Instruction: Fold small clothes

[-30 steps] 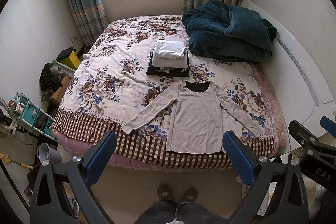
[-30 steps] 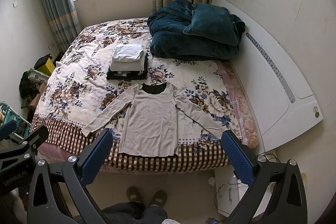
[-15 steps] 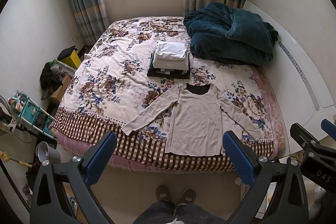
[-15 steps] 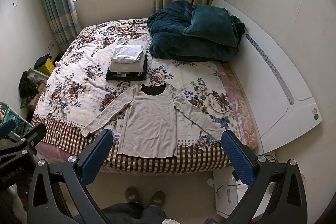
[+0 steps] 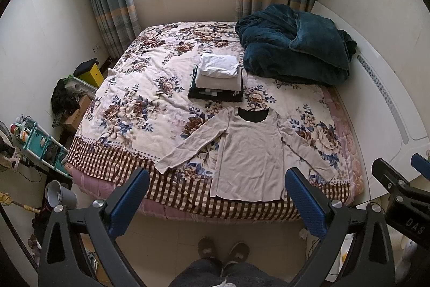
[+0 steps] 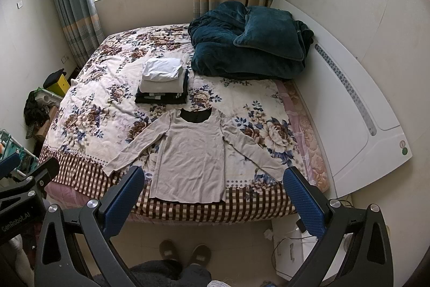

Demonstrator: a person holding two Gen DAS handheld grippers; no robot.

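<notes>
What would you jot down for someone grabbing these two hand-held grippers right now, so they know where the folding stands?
Left gripper: open, empty, held above the floor short of the bed.
Right gripper: open, empty, likewise short of the bed.
Beige long-sleeved top: spread flat, sleeves out, hem at the bed's near edge, not yet folded.
Stack of folded clothes: just behind the top's collar, already done.
Left to do: fold the top and probably add it to the stack.

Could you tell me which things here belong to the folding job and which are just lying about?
Part of the job:
beige long-sleeved top, spread flat
stack of folded clothes
left gripper, open
right gripper, open

Lying about:
teal blanket
grey bucket
yellow box
</notes>
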